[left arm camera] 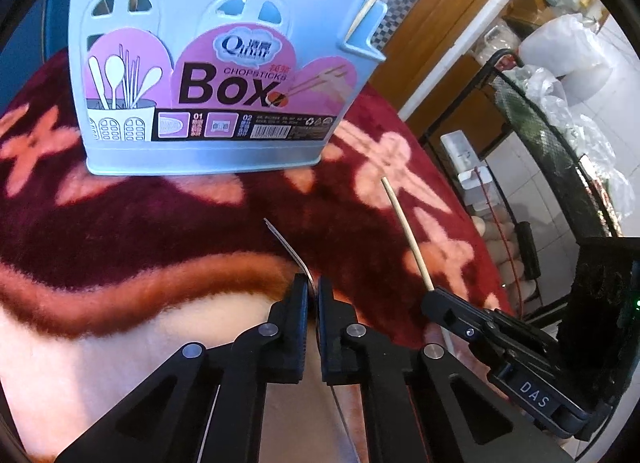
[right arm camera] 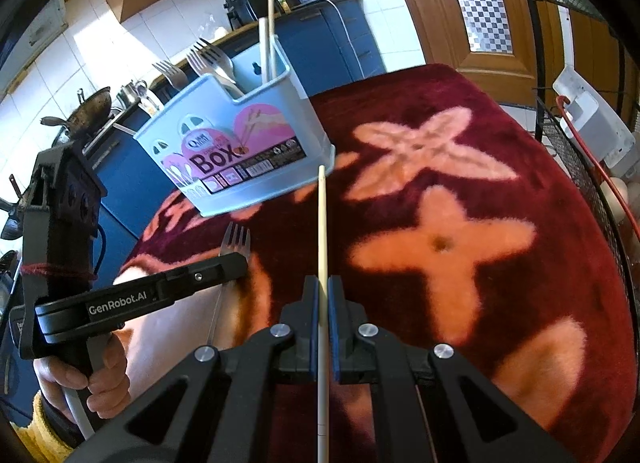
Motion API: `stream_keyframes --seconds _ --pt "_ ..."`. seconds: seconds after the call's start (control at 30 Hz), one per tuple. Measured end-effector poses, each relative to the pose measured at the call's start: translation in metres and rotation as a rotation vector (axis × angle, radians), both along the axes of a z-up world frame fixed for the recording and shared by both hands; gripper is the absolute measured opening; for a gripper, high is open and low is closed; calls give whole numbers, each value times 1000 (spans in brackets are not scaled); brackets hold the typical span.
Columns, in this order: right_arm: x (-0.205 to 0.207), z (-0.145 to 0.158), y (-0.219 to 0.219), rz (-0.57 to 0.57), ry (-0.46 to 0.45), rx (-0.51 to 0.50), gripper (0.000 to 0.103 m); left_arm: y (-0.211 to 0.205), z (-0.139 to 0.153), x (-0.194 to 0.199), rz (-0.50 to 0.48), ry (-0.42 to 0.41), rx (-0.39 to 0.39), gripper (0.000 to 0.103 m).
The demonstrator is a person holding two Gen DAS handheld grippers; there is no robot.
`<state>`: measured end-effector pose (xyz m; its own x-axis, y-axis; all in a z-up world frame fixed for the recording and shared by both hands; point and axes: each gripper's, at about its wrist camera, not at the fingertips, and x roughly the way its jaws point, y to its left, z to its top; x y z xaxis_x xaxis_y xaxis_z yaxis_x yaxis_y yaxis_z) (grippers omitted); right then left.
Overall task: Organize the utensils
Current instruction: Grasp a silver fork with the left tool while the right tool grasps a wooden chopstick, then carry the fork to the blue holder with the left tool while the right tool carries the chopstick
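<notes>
black plastic fingers of the left gripper (left arm camera: 313,291) fill the near edge of the left wrist view, pressed narrow on the neck of a thin silver metal fork (left arm camera: 289,249); the fork's tines curve up and away toward the far side, clear of the cloth; its handle runs back between the fingers toward the camera; in the right wrist view the same fork (right arm camera: 236,241) shows its tines just past the tip of the left gripper (right arm camera: 236,263), near the left of the scene; a hand (right arm camera: 100,375) grips that tool's handle at the lower left.

the right gripper (right arm camera: 323,287) is clamped on a pale wooden chopstick (right arm camera: 322,223) that runs straight forward between its blue-lined pads (right arm camera: 334,323), its far tip near the base of a light blue plastic utensil holder with a pink "chopsticks box" label (right arm camera: 236,151); from the left wrist view the chopstick (left arm camera: 406,233) slants up out of the right gripper (left arm camera: 434,297) at the right.

the holder (left arm camera: 208,63) stands upright on the far part of a table covered in a dark red plush cloth with pink flower shapes (right arm camera: 460,247); several metal forks (right arm camera: 208,61) and two pale chopsticks (right arm camera: 266,47) stand in separate compartments of it.
</notes>
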<state>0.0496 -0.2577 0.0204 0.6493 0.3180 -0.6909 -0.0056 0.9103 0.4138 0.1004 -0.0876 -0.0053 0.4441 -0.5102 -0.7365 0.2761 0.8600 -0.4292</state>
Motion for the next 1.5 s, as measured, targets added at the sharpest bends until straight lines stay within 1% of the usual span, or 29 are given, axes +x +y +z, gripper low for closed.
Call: stream_keyframes --seconds 0.1,0.27,0.47,0.77,0.83,0.97,1.13,1.27,1.5 --pt "-2 7 2 6 -31 6 6 4 11 -6 3 -41 -18 4" --pt "-6 21 9 20 -90 6 6 11 35 -19 22 -144 -5 3" --pt "-8 36 15 29 -148 14 6 24 63 -31 40 -244 -25 2" --pt "1 60 23 36 -227 6 6 46 93 -33 82 -327 -38 1" --pt "5 67 25 38 -247 1 6 51 104 -32 93 -353 -39 1" --pt "11 74 29 45 -269 -4 6 60 127 -29 105 -397 -42 1" --pt "17 80 32 51 -287 -4 6 70 161 -21 133 -471 -18 1" --pt "20 81 32 48 -290 -2 6 76 184 -14 147 -508 -16 1" --pt "20 80 30 44 -292 -1 6 86 228 3 198 -592 25 1"
